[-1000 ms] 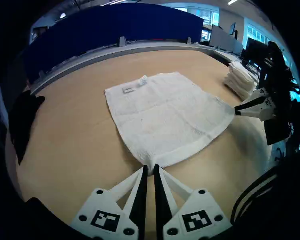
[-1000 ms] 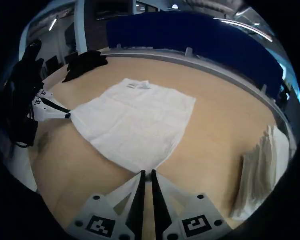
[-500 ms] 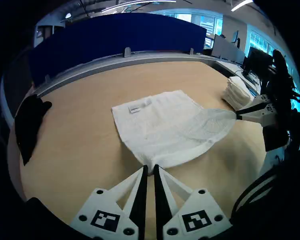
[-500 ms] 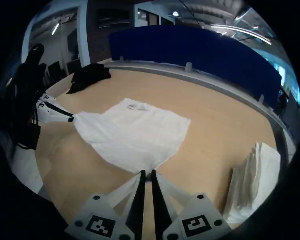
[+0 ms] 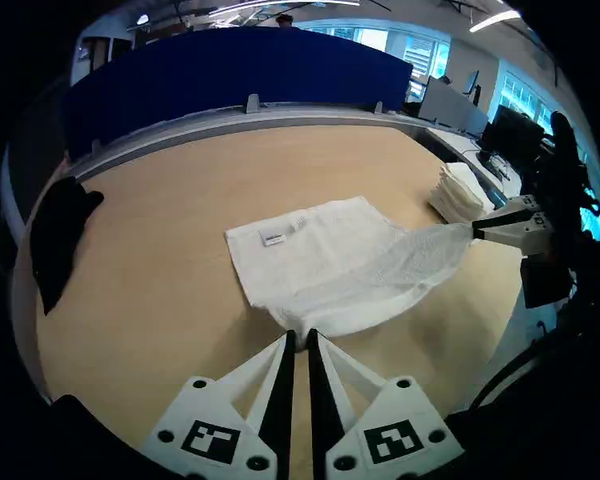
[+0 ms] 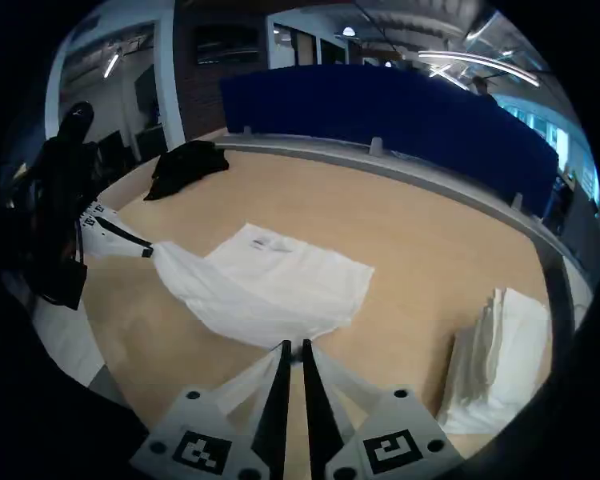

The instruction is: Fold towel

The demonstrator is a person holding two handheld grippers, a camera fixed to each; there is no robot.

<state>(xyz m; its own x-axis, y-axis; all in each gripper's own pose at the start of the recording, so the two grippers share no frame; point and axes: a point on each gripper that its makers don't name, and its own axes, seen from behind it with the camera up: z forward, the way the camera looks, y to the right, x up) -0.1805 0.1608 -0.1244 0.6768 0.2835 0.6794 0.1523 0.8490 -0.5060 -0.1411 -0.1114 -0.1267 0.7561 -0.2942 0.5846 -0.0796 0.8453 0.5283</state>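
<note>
White terry towel [image 5: 332, 256] on a pale wooden table [image 5: 156, 240], far half flat on the wood, near half off the surface. Sags in a shallow sling between two pinched corners, with a soft shadow on the wood beneath the raised cloth. Carries a small label [image 5: 272, 238] near its far edge, face up.

Left gripper [image 5: 300, 340]: fingers drawn together, clamped on the near corner of the towel, cloth bunched right at the tips. Appears in the right gripper view as a white tool at the left, nipping that same corner above the table edge.

Right gripper [image 6: 290, 346]: fingers likewise closed, only a thin slit between them, gripping another near corner where the fabric narrows to a point. Appears in the left gripper view at the right, tip biting the stretched, see-through end of the cloth, well above the wood.

Beyond the towel, well apart from it: a stack of folded towels [image 5: 460, 192] near the table's right edge, neat and squared. At the opposite side, a black cloth [image 5: 56, 232] draped over the table's left edge. Along the far side, a grey rail and a dark blue partition [image 5: 220, 72] curving around the table, with office windows and ceiling lights behind.
</note>
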